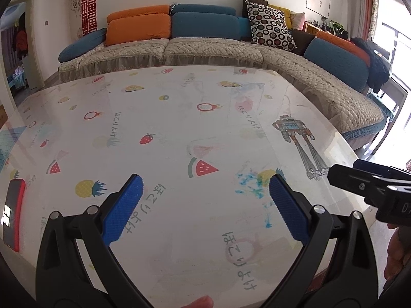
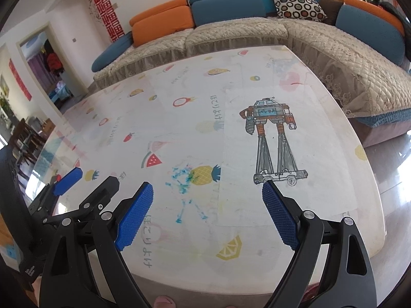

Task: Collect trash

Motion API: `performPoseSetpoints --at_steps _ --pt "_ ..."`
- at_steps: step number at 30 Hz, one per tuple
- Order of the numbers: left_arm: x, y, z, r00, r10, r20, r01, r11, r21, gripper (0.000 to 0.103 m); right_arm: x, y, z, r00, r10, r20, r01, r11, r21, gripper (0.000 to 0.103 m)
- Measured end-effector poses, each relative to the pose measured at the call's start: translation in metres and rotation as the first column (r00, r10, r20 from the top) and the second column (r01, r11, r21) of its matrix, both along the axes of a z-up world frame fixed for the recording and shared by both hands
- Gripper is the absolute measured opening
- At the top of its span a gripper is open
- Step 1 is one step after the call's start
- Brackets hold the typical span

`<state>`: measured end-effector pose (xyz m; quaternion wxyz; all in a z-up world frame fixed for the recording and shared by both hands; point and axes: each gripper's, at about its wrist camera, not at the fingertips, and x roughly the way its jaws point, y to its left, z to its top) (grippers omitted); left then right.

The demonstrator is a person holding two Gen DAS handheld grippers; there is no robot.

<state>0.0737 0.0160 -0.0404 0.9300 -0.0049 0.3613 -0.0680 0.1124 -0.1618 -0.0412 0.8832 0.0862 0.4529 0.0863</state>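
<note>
Jaws of both the left gripper and the right gripper stand spread, gripping nothing; no trash is visible on the table; only a phone at nine o'clock, long axis toward twelve, left gripper nearer; target's direction and axis cannot be told.

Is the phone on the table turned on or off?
On. The phone at the table's left edge lies flat, and its dark screen shows bright white shapes.
</note>
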Motion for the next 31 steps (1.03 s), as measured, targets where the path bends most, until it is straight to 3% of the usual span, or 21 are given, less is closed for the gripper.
performPoseSetpoints --at_steps 11,21,31 --pt "0.000 -0.009 0.000 1.000 0.007 0.007 -0.007 1.000 -0.002 0.096 -0.002 -0.007 -0.001 1.000 -0.004 0.002 0.004 1.000 0.007 0.086" --pt "-0.005 -0.025 0.000 0.999 -0.018 0.051 0.014 0.997 0.075 0.096 -0.005 -0.015 0.000 1.000 -0.013 0.003 0.013 1.000 0.014 0.086" --pt "-0.003 -0.029 -0.005 0.999 -0.032 0.025 0.029 0.994 0.107 0.096 -0.004 -0.021 -0.002 1.000 -0.018 0.001 0.018 1.000 0.019 0.086"
